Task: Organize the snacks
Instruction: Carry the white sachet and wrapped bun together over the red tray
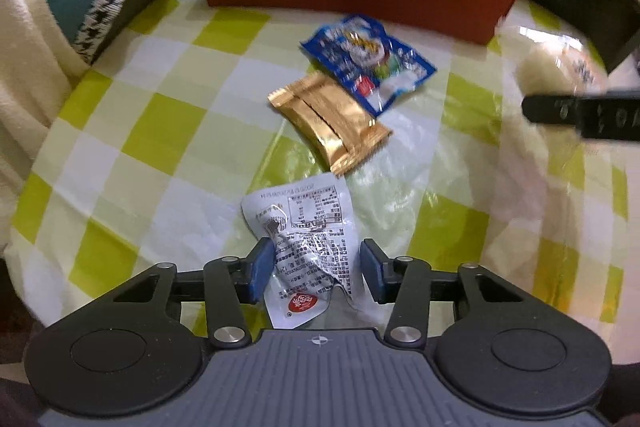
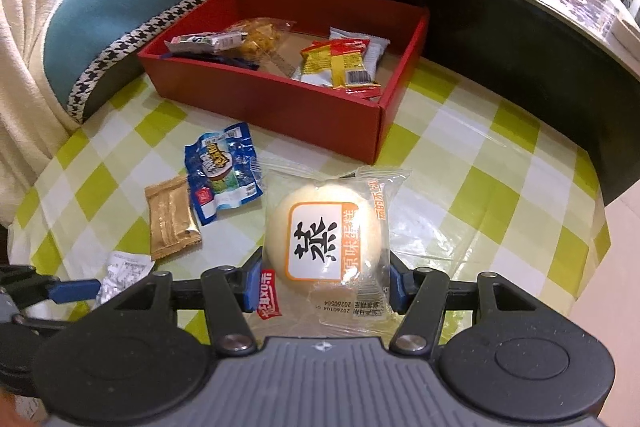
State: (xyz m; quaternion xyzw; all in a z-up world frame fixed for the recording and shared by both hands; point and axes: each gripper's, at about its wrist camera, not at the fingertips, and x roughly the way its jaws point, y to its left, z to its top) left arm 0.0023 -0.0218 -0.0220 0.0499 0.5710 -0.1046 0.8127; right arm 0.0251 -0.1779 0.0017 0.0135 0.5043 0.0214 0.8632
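- The left gripper (image 1: 316,269) points steeply down at a crumpled silver-white sachet (image 1: 304,239) lying on the table (image 1: 168,131). The sachet sits between the blue pads; the left pad touches its creased side, while the right pad stands clear of it, so the jaws are parted and not gripping.
- The right gripper (image 2: 322,281) pinches a clear-wrapped steamed cake (image 2: 324,231), a pale round bun with an orange-framed label, both blue pads pressed against the wrapper's sides. In the left wrist view the cake shows only as a blurred pale shape near the table's right edge.
- A gold packet (image 1: 332,121) lies near the middle of the green-and-white checked table, with a blue packet (image 1: 368,61) just beyond it, their corners touching or overlapping.
- A red box (image 2: 280,103) stands along the table's far edge, open on top. It holds several snacks: a yellow-and-red packet (image 2: 340,65) towards its right end, a clear bag of yellow pieces (image 2: 260,35) and a silver bar (image 2: 204,41) towards its left end.
- A teal cushion with houndstooth trim (image 2: 112,51) lies beyond the table's far left corner.
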